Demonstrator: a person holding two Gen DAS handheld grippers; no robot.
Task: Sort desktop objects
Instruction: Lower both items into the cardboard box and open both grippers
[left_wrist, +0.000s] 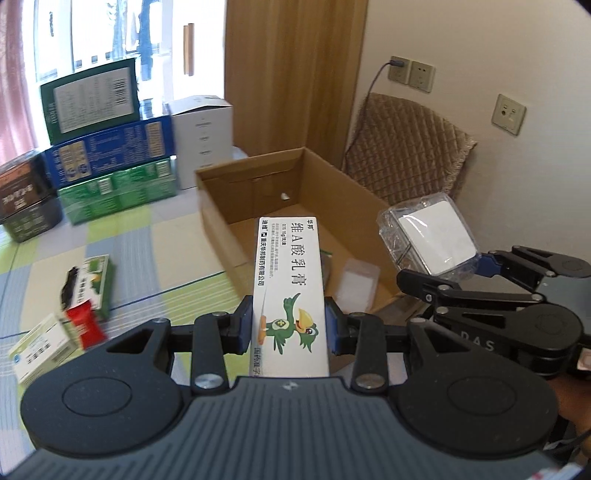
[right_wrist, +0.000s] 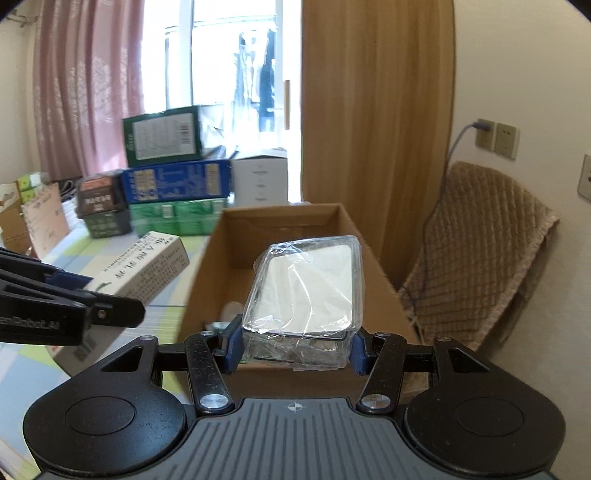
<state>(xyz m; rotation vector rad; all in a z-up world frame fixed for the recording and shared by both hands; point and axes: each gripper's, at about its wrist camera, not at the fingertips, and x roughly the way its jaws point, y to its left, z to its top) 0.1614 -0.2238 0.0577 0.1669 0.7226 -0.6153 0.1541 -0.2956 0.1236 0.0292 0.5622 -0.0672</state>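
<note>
Both grippers match: the left gripper (left_wrist: 290, 326) and right gripper (right_wrist: 295, 347) have black linkage arms with silver screws behind blue-padded fingers (left_wrist: 334, 328), then round black discs and a ribbed grey body.

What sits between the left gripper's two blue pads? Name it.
The white ointment carton with the green cartoon bird, clamped lengthwise by the left gripper; the left wrist view shows it, held above the open cardboard box.

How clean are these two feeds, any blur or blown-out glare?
Left wrist: small boxes at lower left smeared by motion; ointment box sharp. Right wrist: window blown out white; glare on clear-wrapped box. Both bend at the edges.
</note>
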